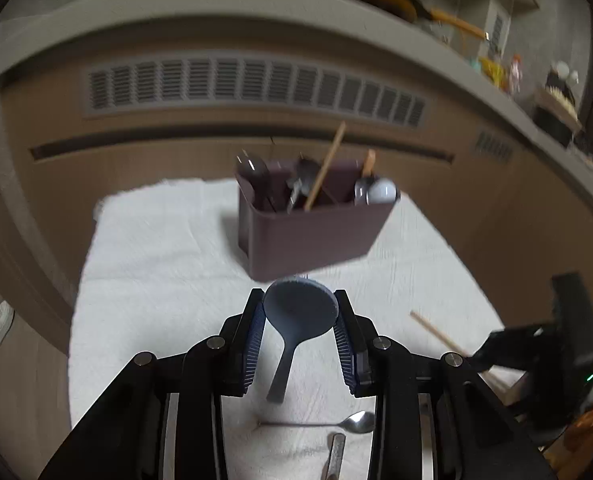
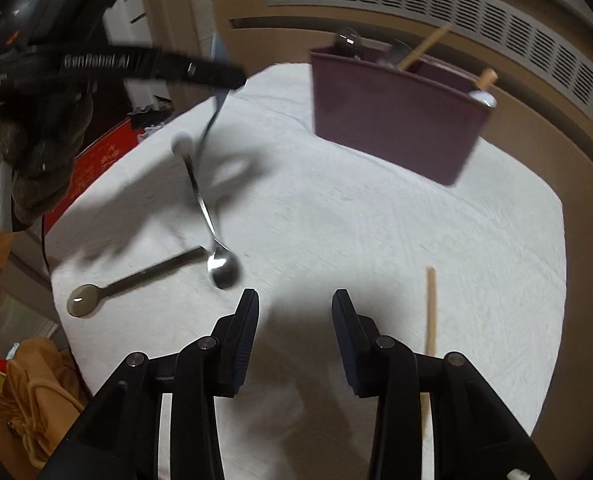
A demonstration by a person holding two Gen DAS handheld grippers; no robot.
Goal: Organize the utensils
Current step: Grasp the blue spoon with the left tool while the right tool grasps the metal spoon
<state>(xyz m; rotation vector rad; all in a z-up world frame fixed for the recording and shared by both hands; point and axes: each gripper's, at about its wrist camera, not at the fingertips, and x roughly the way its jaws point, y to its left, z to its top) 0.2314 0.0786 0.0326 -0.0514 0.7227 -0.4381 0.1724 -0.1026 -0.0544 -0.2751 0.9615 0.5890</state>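
I see my left gripper clamped on the blue rice paddle by its round head, held above the white cloth | handle hangs down toward me, long axis near vertical | maroon utensil caddy just beyond | right gripper spread wide, holding nothing, over the cloth's near edge beside a wooden chopstick.

Caddy contents blurred, dark spoon cut off at bottom edge.
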